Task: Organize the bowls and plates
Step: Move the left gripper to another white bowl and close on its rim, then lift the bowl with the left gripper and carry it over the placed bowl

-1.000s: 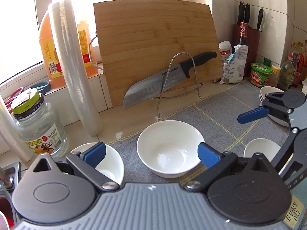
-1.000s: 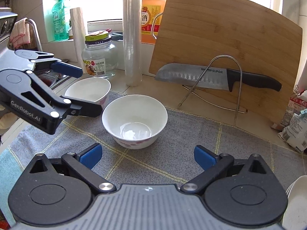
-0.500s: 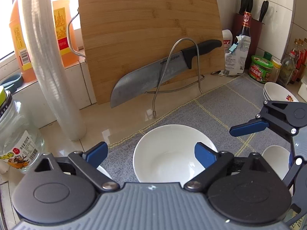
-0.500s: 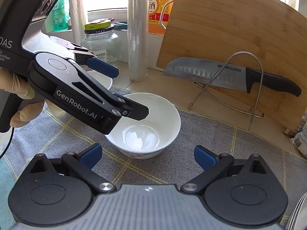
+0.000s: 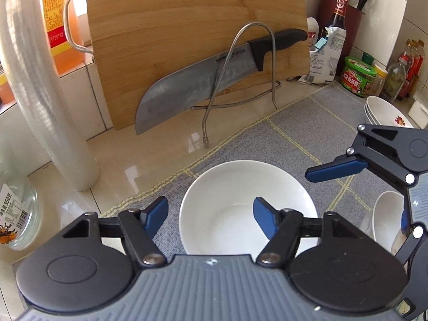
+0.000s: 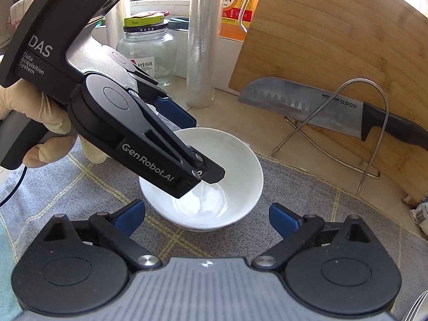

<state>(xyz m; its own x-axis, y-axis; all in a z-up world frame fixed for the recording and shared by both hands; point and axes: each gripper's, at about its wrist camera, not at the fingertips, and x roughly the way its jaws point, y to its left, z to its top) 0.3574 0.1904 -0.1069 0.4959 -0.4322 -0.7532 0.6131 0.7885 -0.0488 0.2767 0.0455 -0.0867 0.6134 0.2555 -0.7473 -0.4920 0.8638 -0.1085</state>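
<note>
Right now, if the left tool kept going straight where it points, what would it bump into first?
Most likely the white bowl: the left tool straddles its near rim, closing, one finger inside. Beyond that lies the grey mat, though depth is hard to judge.

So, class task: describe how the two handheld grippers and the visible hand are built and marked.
Both the left gripper and right gripper have black linkage arms, blue fingertip pads and ribbed grey bodies. The left reads "GenRobot.AI" and "DAS", trailing a black cable; its hand wears a pale glove.

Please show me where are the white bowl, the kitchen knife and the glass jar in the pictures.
white bowl (image 5: 240, 187): left wrist view, far inner wall.
kitchen knife (image 6: 302, 100): right wrist view, middle of blade.
glass jar (image 6: 149, 50): right wrist view, clear body.
</note>
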